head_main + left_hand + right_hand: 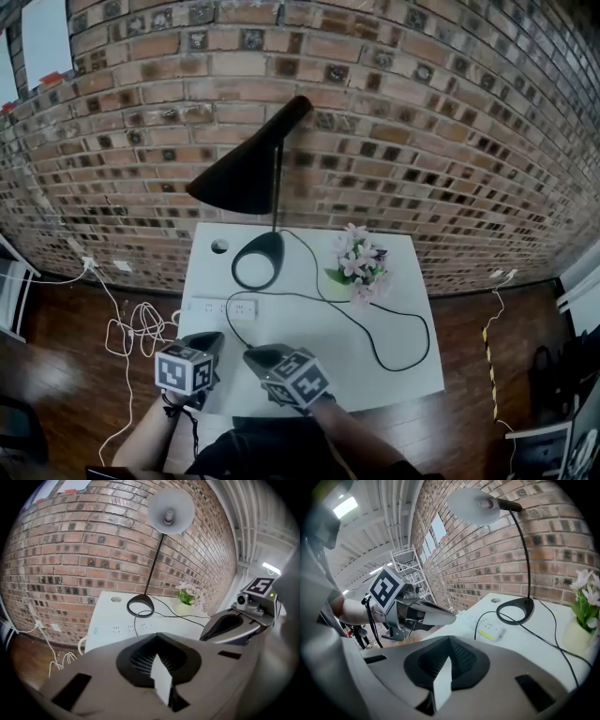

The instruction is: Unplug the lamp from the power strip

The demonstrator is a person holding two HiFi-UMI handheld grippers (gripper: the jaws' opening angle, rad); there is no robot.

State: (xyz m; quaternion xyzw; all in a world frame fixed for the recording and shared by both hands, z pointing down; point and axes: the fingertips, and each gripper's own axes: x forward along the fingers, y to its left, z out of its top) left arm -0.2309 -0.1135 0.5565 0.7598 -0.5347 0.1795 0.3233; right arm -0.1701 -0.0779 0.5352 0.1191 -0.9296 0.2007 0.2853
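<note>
A black lamp stands at the back of the white table, with its ring base under the cone shade. Its black cord loops right, then back to the white power strip near the left edge. My left gripper and right gripper hover side by side over the table's front edge, short of the strip. Both are shut and hold nothing. The strip lies beyond the shut jaws in the left gripper view. In the right gripper view, the cord reaches the strip.
A small pot of pink flowers stands right of the lamp base. A round cable hole is at the table's back left corner. The brick wall is close behind. White cables lie on the wooden floor at left, a yellow cable at right.
</note>
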